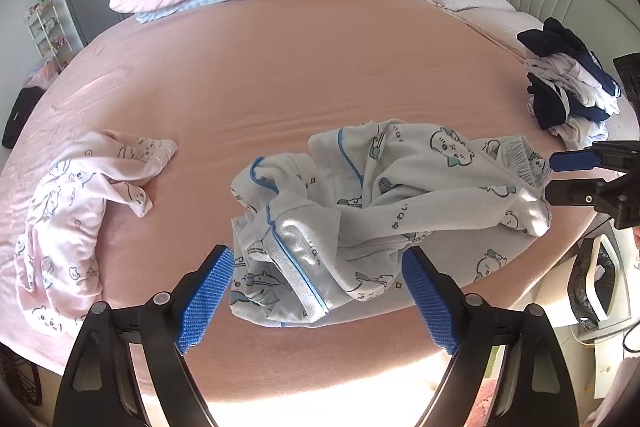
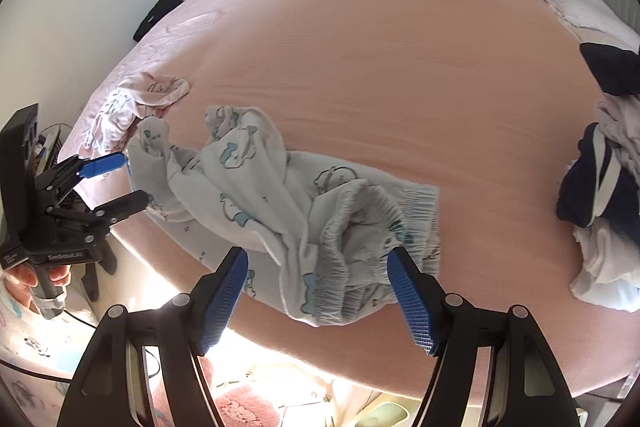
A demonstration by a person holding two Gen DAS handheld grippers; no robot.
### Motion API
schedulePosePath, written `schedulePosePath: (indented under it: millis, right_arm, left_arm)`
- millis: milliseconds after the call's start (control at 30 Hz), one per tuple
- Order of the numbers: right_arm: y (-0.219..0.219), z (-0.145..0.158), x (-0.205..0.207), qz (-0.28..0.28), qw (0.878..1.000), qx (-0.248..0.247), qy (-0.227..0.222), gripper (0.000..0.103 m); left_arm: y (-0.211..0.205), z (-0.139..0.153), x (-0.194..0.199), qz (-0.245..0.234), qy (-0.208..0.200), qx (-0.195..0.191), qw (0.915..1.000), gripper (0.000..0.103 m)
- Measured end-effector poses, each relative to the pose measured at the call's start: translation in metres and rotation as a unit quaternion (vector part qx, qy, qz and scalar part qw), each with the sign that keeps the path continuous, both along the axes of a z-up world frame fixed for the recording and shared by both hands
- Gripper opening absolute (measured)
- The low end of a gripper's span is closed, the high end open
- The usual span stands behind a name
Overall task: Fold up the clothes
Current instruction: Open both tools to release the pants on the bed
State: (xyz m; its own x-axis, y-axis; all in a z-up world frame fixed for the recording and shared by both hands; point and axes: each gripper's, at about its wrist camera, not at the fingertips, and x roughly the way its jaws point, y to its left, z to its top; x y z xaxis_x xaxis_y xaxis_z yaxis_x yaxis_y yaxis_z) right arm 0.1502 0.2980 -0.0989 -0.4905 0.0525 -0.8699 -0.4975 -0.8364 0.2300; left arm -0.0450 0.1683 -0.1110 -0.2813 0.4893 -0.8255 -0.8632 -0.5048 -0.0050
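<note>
While both grippers hover with jaws spread and empty, the white pajamas (image 1: 384,211) with blue piping and cartoon prints lie crumpled on the pink bed (image 1: 280,79) at its near edge, the left gripper (image 1: 316,291) and right gripper (image 2: 318,291) flanking them. Left of them lies one pink garment (image 1: 76,211); right, one dark-and-white pile (image 1: 568,91).

The dark and white clothes pile (image 2: 600,187) is cut off by the right wrist view's rim, so its far side is unseen. The white pajama garment (image 1: 360,207) lies bunched, its folds hiding most of its shape (possibly trousers, given the elastic band). In the left wrist view the right gripper (image 1: 556,175) runs off the frame's edge. The hand (image 2: 40,275) shows only fingers. Items on the wire shelf (image 1: 46,27) are too small to tell.
</note>
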Motion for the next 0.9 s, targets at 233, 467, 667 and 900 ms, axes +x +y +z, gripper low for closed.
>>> schedulePosePath:
  millis: [233,467,667,900]
  right_arm:
    - [0.021,0.008,-0.002,-0.032,0.999,0.014,-0.002,0.072]
    - [0.028,0.009,-0.026,-0.020,1.000,0.020,-0.012,0.072]
    - [0.032,0.000,-0.052,0.002,0.999,0.016,-0.032,0.072]
    - [0.047,-0.012,-0.064,-0.013,0.999,-0.030,-0.025,0.072]
  left_arm:
    - [0.010,0.026,-0.024,0.003,-0.008,0.021,0.9997,0.086]
    - [0.046,0.031,-0.037,-0.012,0.009,0.017,0.9998,0.086]
    - [0.077,0.018,-0.046,-0.014,-0.042,0.009,0.9990,0.086]
    - [0.106,-0.004,-0.059,-0.008,-0.080,-0.018,0.9966,0.086]
